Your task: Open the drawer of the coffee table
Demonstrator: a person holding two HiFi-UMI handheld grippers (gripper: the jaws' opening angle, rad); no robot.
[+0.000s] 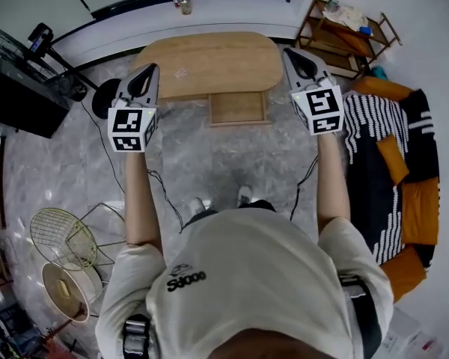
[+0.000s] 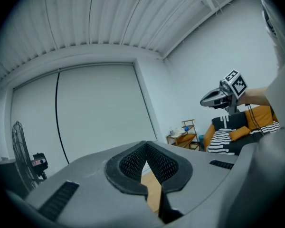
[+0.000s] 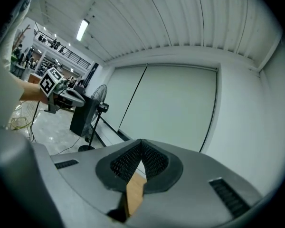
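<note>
Head view: drawer (image 1: 239, 108) between left gripper (image 1: 151, 67) and right gripper (image 1: 288, 51).

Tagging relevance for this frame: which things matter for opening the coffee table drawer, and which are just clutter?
Job:
- coffee table
- drawer, standing pulled out
- left claw, shut, empty
- right claw, shut, empty

Lying about:
- sofa
- wooden shelf
- standing fan
- bottles
</note>
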